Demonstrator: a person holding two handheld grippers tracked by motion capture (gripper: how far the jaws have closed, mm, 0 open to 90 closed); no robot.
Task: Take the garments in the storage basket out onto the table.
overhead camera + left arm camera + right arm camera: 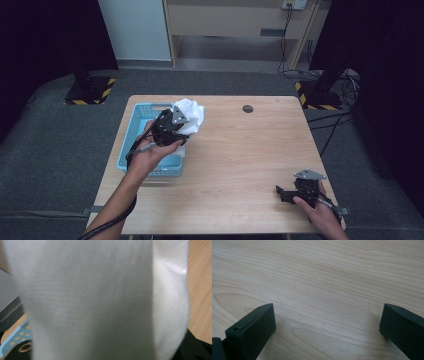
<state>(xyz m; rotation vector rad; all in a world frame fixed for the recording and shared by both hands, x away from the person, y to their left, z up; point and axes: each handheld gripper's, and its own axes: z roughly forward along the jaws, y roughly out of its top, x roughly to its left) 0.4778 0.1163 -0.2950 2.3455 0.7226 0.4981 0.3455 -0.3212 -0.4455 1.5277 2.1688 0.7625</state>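
Left gripper [176,125] sits raised above the right edge of the light blue basket [134,131], at the table's far left. Its jaws are clamped on a bunched white cloth [190,116]. The bundle rises from the jaws toward the far side of the table and slightly right, so its long axis runs roughly away from the person; a short tail hangs down beside the basket's near right corner. In the left gripper view the white cloth [100,300] drapes straight across the lens as a broad vertical band, folds running top to bottom, with a sliver of basket rim [17,336] at lower left and bare wood at right. Right gripper [281,193] rests low on the wooden table [240,160] near the near right corner, pointing left, well apart from the cloth. In its own view the right gripper [328,325] has jaws spread wide, nothing between them but tabletop [324,277].
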